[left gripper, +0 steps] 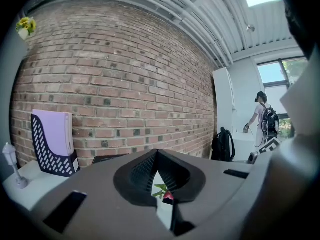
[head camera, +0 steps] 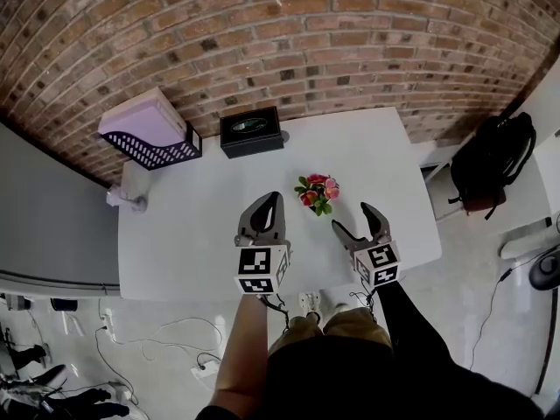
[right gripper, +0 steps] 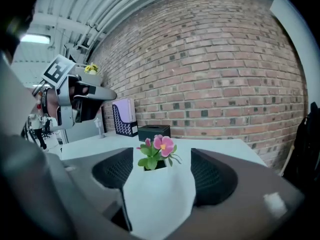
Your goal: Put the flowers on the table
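A small pot of pink and red flowers [head camera: 317, 192] stands upright on the white table [head camera: 192, 234], a little right of centre. My right gripper [head camera: 353, 217] is open just short of the pot, and the flowers [right gripper: 157, 151] show between its spread jaws without touching them. My left gripper [head camera: 269, 203] hovers to the left of the pot, jaws shut with nothing in them. In the left gripper view the tips meet [left gripper: 156, 152], and a bit of the flowers [left gripper: 164, 192] peeks through the slit below.
At the table's back left is a black mesh file tray [head camera: 149, 134] holding purple folders, with a black box [head camera: 251, 131] beside it. A small white object [head camera: 131, 201] sits at the left edge. A black backpack [head camera: 494, 160] rests off the right side, and a person [left gripper: 261, 118] stands further off.
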Motion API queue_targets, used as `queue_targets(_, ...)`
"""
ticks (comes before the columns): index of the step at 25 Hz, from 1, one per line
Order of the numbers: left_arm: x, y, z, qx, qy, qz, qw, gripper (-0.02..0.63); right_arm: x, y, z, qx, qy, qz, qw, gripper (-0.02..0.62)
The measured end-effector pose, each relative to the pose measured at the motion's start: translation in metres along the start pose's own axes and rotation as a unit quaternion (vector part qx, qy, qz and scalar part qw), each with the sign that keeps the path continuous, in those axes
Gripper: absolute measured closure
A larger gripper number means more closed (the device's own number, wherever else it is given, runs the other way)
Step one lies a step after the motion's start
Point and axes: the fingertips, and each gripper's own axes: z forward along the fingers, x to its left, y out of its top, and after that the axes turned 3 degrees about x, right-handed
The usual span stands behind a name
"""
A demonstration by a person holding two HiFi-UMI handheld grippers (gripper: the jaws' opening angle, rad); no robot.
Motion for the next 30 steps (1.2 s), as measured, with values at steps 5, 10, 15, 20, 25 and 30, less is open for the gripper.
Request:
queue_targets(5,-0.029,0.011,-0.012,-0.004,0.010,0.007,0.9999,0.598,-0.009,0.042,-0.037,-0.039,0.005,-0.014,0.999,0.242)
queue_targets(10,-0.056,0.022,-0.027,-0.013,0.025,0.010,0.9995,0.598,-0.016,0.080,-0.074,-0.077,0.017,-0.027,0.996,0.242)
queue_targets(15,-0.079,0.032,-0.043,-0.021,0.043,0.016,0.9987,0.598,-0.024,0.108,-0.107,-0.106,0.023,-0.043,0.993,0.242)
queue_targets(20,-0.098,0.038,-0.063,-0.025,0.057,0.024,0.9978,0.598,-0.033,0.120,-0.135,-0.123,0.029,-0.052,0.991,0.242)
queue_targets(25,-0.117,0.041,-0.084,-0.031,0.068,0.031,0.9967,0.598,-0.027,0.124,-0.158,-0.134,0.047,-0.066,0.988,0.242)
queue_targets(30,-0.134,0.036,-0.098,-0.034,0.066,0.040,0.9965,0.598,-0.017,0.121,-0.172,-0.140,0.059,-0.074,0.986,0.243)
